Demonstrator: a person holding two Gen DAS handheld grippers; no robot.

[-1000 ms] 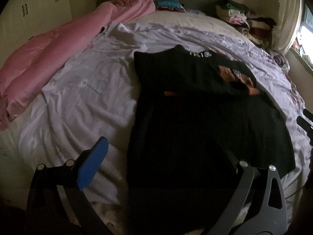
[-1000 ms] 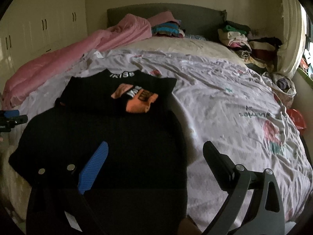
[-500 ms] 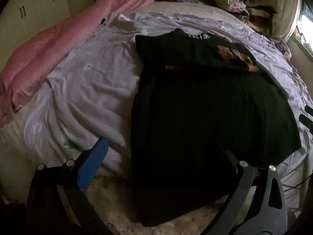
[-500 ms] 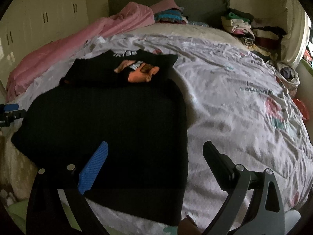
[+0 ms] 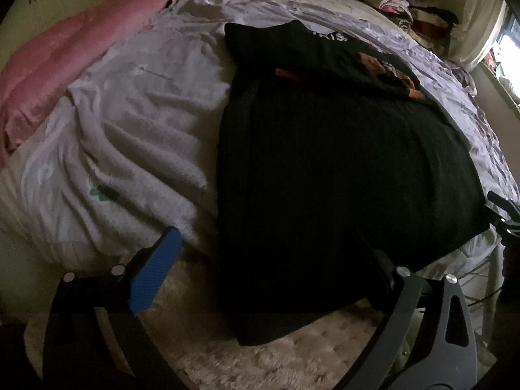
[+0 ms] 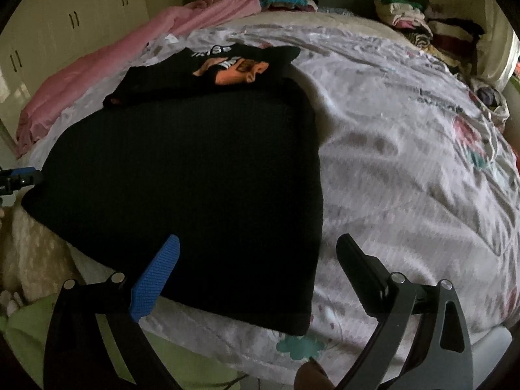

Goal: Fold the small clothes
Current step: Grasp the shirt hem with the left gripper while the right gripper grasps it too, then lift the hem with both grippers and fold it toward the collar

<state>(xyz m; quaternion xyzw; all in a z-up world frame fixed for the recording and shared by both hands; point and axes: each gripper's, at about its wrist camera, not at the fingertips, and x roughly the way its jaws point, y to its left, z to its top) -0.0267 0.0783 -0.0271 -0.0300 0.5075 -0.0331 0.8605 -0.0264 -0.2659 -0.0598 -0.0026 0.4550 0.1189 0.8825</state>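
1. Left wrist view, progress: the black garment [image 5: 341, 169] lies spread flat over the near edge of the bed [image 5: 136, 104], its hem hanging off toward the shaggy rug [image 5: 260, 357]. Its far end already seems turned back on itself, with an orange print [image 5: 393, 71] and white lettering showing there. I judge one fold done and the lower folds still to make.

2. Left wrist view, jaws: the left gripper [image 5: 269, 269] stands wide but is closing, straddling the hanging hem; the pads do not press the cloth that I can see.

3. Left wrist view, materials: the garment looks like a thick, faintly ribbed knit, matte and limp. The bed cover is pale, thin and heavily wrinkled. A pink quilt [image 5: 65, 52] bunches softly along the far side.

4. Right wrist view, progress: the garment's other lower corner rests on the cover near the bed edge, still unlifted.

5. Right wrist view, jaws: the right gripper [image 6: 260, 260] is wide apart and empty, that corner lying below and between its fingers, one blue and textured, one plain black.

6. Right wrist view, surroundings: stacked folded clothes [image 6: 419, 22] sit by the headboard.
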